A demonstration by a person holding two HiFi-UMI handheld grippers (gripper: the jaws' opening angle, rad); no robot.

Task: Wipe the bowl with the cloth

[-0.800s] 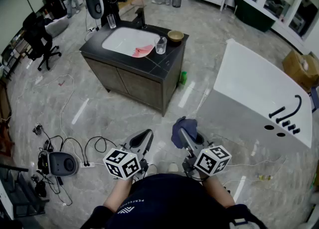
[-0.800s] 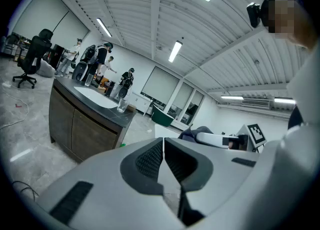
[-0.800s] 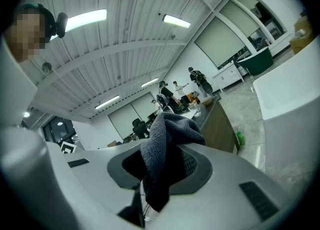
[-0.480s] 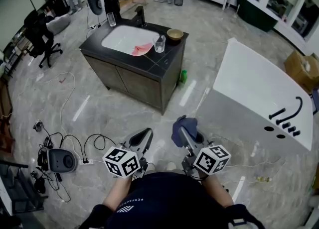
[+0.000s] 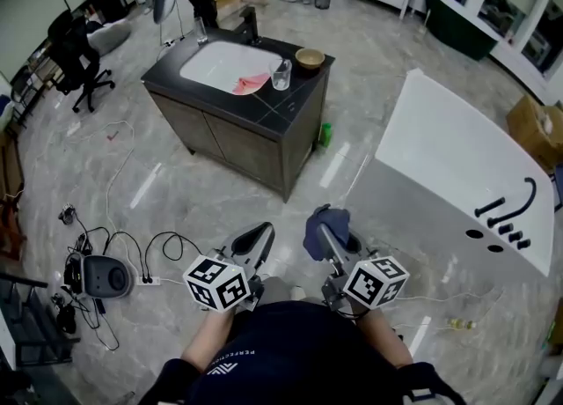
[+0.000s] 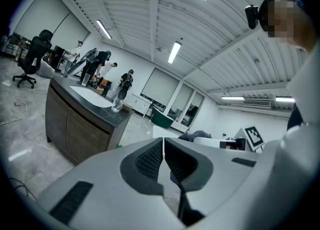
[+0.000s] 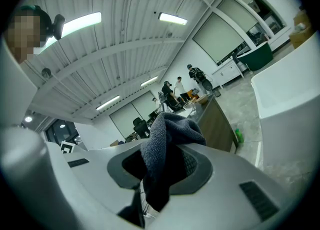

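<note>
A tan bowl [image 5: 309, 60] stands on the right end of the dark sink counter [image 5: 290, 102], far ahead of me across the floor. My right gripper [image 5: 327, 224] is shut on a dark grey-blue cloth [image 5: 321, 223], which bunches up between the jaws [image 7: 167, 146]. My left gripper [image 5: 258, 236] is shut with nothing in it; its ribbed pads [image 6: 150, 158] meet. Both grippers are held low, close to my body, well short of the counter.
A white sink basin [image 5: 220, 64] holds a pink rag [image 5: 251, 85]; a clear glass [image 5: 281, 76] and a black tap [image 5: 252, 25] stand by it. A white bathtub [image 5: 457, 165] lies at right. Cables and a grey device [image 5: 107, 276] litter the floor at left. People stand at the back.
The counter has slid slightly up and nearer in the head view as I step forward. Both grippers keep their place and grip.
</note>
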